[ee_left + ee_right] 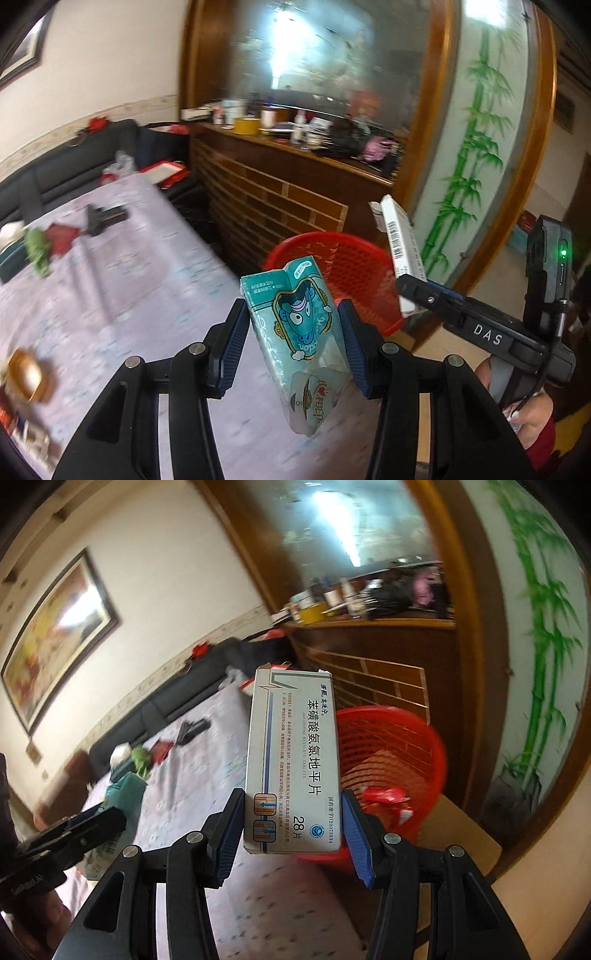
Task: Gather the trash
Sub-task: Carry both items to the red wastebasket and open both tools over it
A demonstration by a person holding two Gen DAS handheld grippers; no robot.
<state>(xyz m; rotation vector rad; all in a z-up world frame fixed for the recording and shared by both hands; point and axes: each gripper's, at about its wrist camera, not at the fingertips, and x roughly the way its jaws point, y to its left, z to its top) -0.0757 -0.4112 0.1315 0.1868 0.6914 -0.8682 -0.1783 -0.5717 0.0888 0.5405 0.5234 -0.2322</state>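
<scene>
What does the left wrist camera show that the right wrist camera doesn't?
Only the left wrist view shows the cartoon print on the teal tissue pack in the left gripper, and a gold object at the table's near edge. Only the right wrist view shows the framed painting and red wrappers inside the basket. Both show the red basket, the white medicine box and the table.

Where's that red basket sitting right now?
The red basket stands off the far corner of the table, against the wooden cabinet. In the right wrist view it shows just behind and right of the white medicine box.
</scene>
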